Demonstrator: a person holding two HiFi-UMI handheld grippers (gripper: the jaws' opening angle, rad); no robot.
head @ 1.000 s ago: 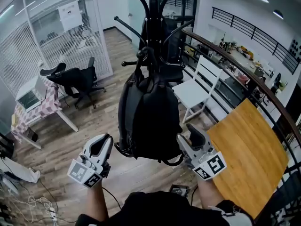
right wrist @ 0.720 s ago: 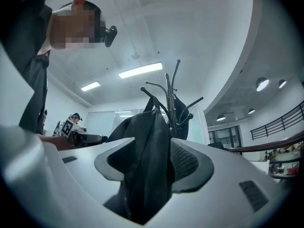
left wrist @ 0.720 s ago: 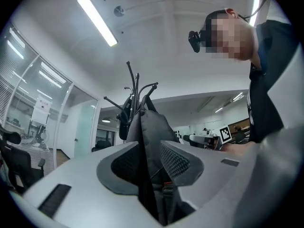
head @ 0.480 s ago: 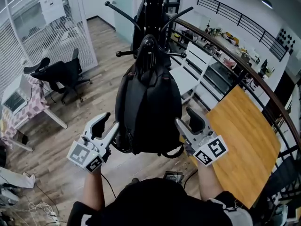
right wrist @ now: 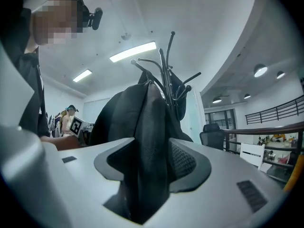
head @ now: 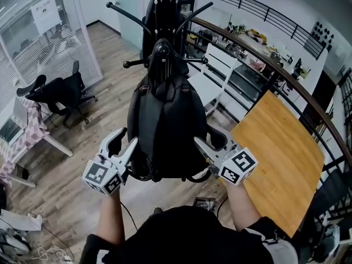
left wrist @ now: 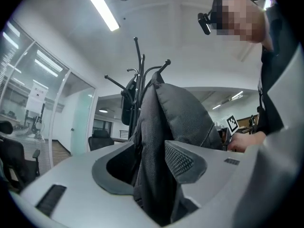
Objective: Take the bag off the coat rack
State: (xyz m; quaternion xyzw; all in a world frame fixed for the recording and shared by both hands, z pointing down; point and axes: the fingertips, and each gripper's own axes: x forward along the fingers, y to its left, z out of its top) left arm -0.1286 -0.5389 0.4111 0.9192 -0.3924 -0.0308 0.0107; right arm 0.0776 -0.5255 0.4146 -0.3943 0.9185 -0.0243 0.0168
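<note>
A black backpack (head: 165, 131) hangs by its top loop from a black coat rack (head: 165, 15). My left gripper (head: 127, 138) is at the bag's lower left edge and my right gripper (head: 206, 138) at its lower right edge. In the left gripper view the left gripper (left wrist: 147, 160) is opening, with a fold of the backpack (left wrist: 180, 113) between its jaws, leaning on the right pad with a gap on the other side. In the right gripper view the right gripper (right wrist: 151, 160) stands wide, with the backpack's (right wrist: 137, 122) edge loosely between its pads. The rack's hooks (right wrist: 166, 65) rise behind.
A wooden table (head: 280, 153) stands at the right, next to a curved railing (head: 275, 65). A white chair (head: 212, 84) is behind the rack. Black office chairs (head: 60, 92) and a cloth-covered desk (head: 27, 131) stand at the left by a glass partition (head: 38, 32).
Both grippers have moved up and inward onto the backpack's lower sides. The left jaws have spread wider. The backpack sits lower and closer in the head view.
</note>
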